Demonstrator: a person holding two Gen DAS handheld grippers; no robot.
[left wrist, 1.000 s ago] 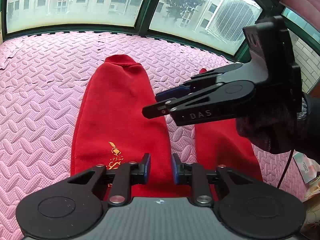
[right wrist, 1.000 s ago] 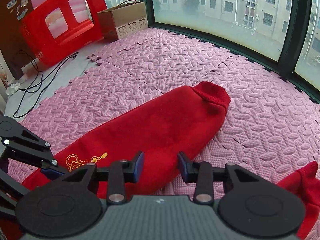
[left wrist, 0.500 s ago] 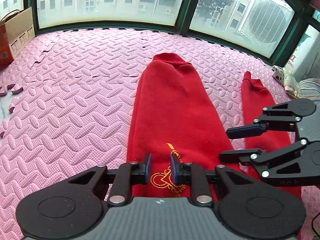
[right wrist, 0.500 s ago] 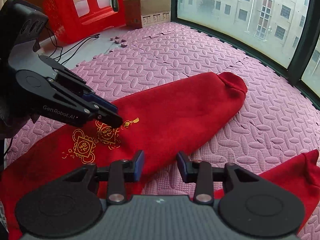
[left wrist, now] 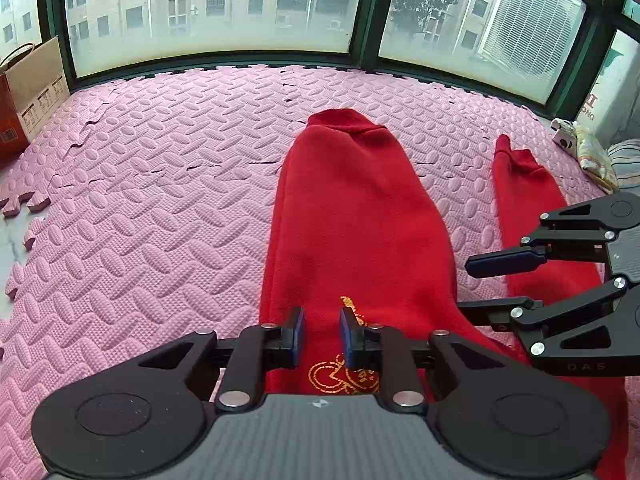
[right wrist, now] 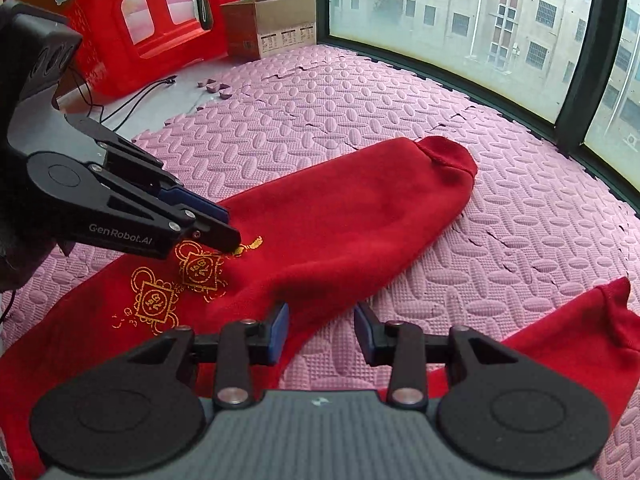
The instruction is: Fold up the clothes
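Left wrist view looks down my left claw point(left wrist: 320, 332), its blue-padded fingers set a narrow gap apart with nothing between them, hovering over the red fleece garment with gold embroidered emblems point(left wrist: 352, 216). That garment lies flat on the pink interlocking foam floor mat point(left wrist: 160, 200), one long sleeve stretching away toward the dark-framed window point(left wrist: 368, 12), its cuff folded at the far end. A second red sleeve point(left wrist: 528, 200) lies apart to the right on the mat. My right claw point(left wrist: 476, 284) reaches in from the right edge, its fingers spread wide over the mat between the two sleeves.

From the right wrist, my right claw point(right wrist: 320, 328) is likewise spread and empty, above the garment's lower edge and the mat. My left claw point(right wrist: 224, 224) points at the gold emblems point(right wrist: 196, 270), tips close to the cloth; whether they touch it I cannot tell. A brown cardboard box point(right wrist: 268, 26) and a red plastic crate point(right wrist: 144, 24) stand beyond the mat.
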